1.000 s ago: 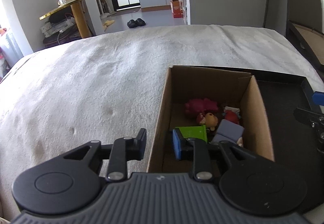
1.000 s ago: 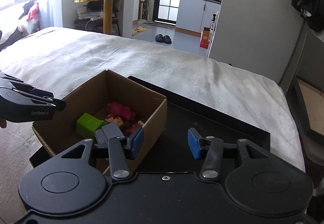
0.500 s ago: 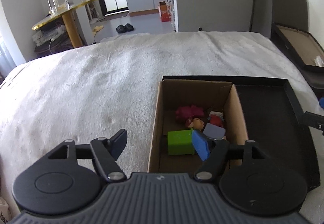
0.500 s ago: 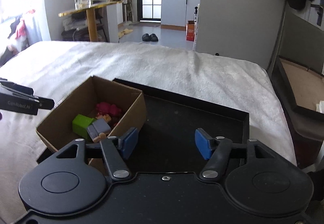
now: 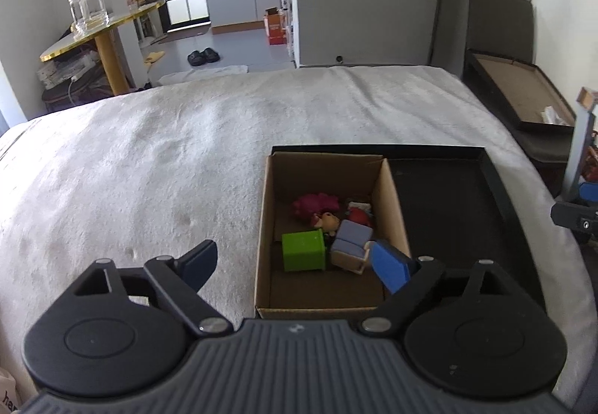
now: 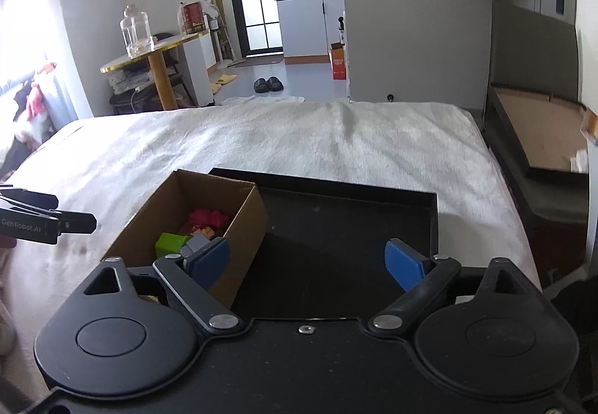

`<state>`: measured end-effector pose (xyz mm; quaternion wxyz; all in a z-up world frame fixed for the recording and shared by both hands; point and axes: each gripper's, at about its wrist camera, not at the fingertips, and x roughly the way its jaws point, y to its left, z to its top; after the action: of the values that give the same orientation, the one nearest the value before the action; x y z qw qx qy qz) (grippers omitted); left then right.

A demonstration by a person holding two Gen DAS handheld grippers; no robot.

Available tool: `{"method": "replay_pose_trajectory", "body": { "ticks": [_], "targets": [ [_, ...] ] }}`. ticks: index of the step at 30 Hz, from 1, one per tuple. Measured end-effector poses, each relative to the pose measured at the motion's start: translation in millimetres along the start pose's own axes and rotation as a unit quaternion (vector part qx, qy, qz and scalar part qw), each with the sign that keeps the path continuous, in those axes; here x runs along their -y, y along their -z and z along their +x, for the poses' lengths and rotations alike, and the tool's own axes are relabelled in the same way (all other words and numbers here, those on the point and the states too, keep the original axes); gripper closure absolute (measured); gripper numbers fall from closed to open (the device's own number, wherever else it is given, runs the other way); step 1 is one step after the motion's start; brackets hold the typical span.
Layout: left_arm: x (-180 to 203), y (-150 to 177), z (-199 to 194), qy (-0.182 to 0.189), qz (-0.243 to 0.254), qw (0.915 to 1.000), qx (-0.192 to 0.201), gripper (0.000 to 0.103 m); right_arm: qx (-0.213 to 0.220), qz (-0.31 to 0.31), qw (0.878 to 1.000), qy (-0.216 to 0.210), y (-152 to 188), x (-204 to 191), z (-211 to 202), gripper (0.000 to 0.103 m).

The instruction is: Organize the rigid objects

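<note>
On the fuzzy white bed (image 5: pixel 149 171), your left gripper (image 5: pixel 299 264) and right gripper (image 6: pixel 310 260) both gape wide; only your left view shows the square green block (image 5: pixel 302 251) fully inside the cardboard box (image 5: pixel 392 204).

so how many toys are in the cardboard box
5 visible in the brown cardboard box: green plastic cube front left, grey-and-cream block toy beside it, pink figure at back, small tan-headed figure mid, red toy back right. More may be hidden.
</note>
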<state>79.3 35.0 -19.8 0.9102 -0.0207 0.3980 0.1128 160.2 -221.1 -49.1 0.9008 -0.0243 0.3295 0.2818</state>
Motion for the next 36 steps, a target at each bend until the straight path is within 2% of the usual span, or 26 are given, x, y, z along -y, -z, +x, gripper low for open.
{"method": "replay_pose_trajectory", "body": {
  "ticks": [6, 11, 18, 36],
  "targets": [
    [-2.8, 0.8, -24.3, 0.008, -0.001, 0.9998, 0.018, 0.011, 0.006, 0.016, 1.000, -0.012, -0.3, 4.0, -20.7, 0.006],
    [-9.6, 8.2, -41.6, 0.031, -0.016, 0.9991, 0.025, 0.010, 0.015, 0.031, 0.999, -0.029, -1.9, 5.6, -37.7, 0.000],
    [-15.5, 9.9, -63.0, 0.043, -0.022, 0.9980, 0.040, 0.010, 0.022, 0.028, 0.998, -0.053, -0.7, -3.8, -56.4, 0.000],
    [-24.8, 16.3, -94.0, 0.066, -0.036, 0.9956, 0.057, 0.010, 0.016, 0.036, 0.996, -0.075, 0.4, -33.5, -77.0, 0.000]
  ]
}}
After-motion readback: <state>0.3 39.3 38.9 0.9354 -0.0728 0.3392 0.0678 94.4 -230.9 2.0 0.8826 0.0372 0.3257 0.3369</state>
